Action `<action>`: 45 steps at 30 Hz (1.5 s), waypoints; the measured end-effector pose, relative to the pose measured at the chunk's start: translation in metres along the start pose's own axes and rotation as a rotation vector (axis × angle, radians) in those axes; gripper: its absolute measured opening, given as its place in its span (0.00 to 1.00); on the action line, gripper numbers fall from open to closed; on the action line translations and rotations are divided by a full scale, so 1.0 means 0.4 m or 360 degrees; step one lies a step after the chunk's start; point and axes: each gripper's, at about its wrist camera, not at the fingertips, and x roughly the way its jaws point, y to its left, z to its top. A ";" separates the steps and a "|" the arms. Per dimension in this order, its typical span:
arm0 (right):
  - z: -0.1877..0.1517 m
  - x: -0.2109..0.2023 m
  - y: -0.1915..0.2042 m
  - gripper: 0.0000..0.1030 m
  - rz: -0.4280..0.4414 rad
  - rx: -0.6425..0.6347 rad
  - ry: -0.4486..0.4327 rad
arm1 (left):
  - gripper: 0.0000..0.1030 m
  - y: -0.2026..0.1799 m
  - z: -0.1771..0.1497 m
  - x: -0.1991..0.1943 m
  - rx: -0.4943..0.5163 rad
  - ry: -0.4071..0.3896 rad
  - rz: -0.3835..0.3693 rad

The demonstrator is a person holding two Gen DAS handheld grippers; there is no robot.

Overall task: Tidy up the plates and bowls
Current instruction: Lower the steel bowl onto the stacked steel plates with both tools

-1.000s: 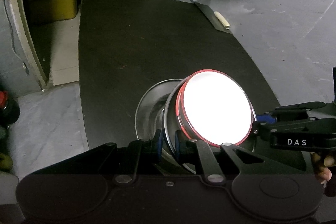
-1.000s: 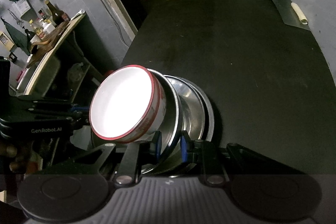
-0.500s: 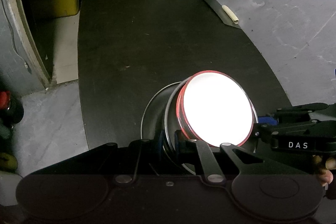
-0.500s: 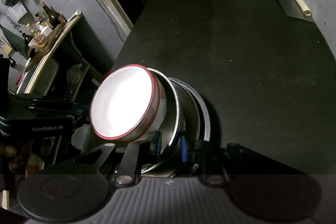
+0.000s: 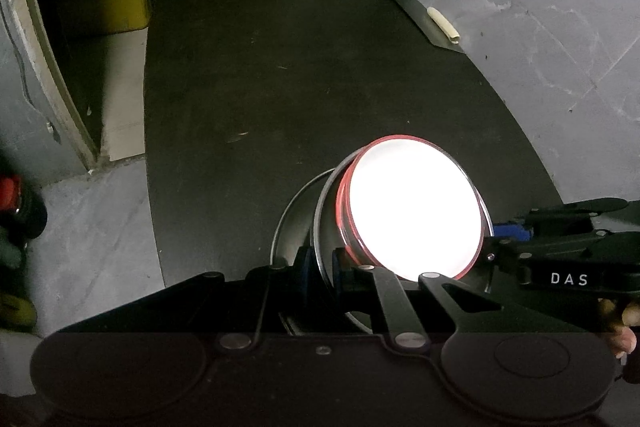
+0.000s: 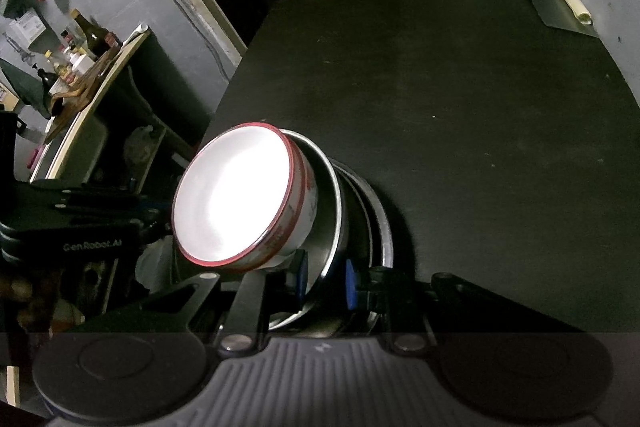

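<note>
We carry the stack together: the white bowl [image 5: 412, 207] with red rim sits nested in the steel bowl [image 6: 330, 195], and under it lie steel plates [image 6: 380, 223]. The left hand-held gripper [image 5: 320, 265] is clenched on the steel bowl's rim from one side, the right hand-held gripper [image 6: 324, 277] on the opposite side. The stack is tilted (its mouth toward the left one) above the near edge of the dark surface [image 5: 320, 87], which lies ahead of both.

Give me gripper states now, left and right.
Left gripper: closed on the steel bowl rim, white bowl nested inside.
Right gripper: closed on the same steel bowl's rim.
</note>
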 end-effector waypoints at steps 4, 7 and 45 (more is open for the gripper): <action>0.003 -0.004 0.002 0.21 -0.0009 0.0014 -0.0008 | 0.10 -0.005 0.002 0.004 0.0007 0.0007 -0.0007; 0.002 -0.008 0.000 0.21 -0.0018 0.0022 -0.0014 | 0.10 -0.008 0.005 0.008 0.0014 0.0011 -0.0016; -0.019 -0.011 0.011 0.22 -0.0072 0.0067 -0.0050 | 0.10 -0.003 0.006 -0.001 -0.0003 0.0002 0.0001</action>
